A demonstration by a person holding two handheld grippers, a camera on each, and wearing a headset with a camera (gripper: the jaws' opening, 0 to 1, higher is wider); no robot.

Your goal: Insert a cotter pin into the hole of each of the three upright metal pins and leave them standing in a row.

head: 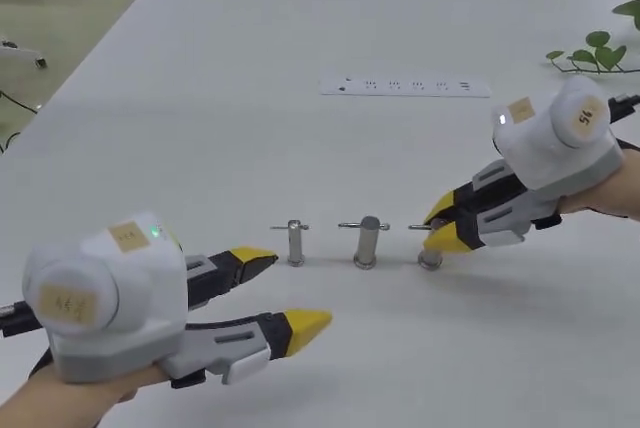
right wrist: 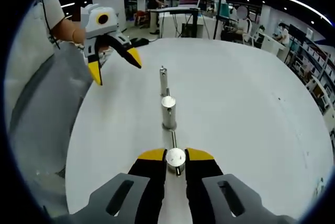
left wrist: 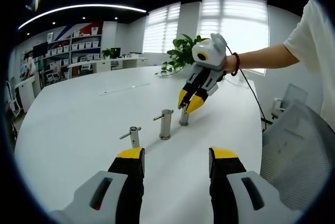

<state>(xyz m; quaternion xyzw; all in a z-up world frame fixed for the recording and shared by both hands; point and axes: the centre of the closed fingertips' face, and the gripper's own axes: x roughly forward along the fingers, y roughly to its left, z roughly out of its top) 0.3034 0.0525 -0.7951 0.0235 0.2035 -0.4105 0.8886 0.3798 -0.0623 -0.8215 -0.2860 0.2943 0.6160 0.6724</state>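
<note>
Three upright metal pins stand in a row on the white table (head: 200, 128). The left pin (head: 296, 244) and the middle pin (head: 367, 242) each carry a cotter pin through the top. My right gripper (head: 445, 228) is shut on the head of the right pin (head: 430, 259). In the right gripper view this pin's round top (right wrist: 175, 157) sits between the jaws, and a cotter pin (right wrist: 173, 139) pokes out ahead of it. My left gripper (head: 290, 293) hovers open with nothing in it, just in front of the left pin (left wrist: 134, 136).
A white power strip (head: 405, 85) lies flat farther back on the table. Leaves of a potted plant (head: 598, 50) reach in at the far right edge. A grey chair (left wrist: 301, 145) stands beside the table.
</note>
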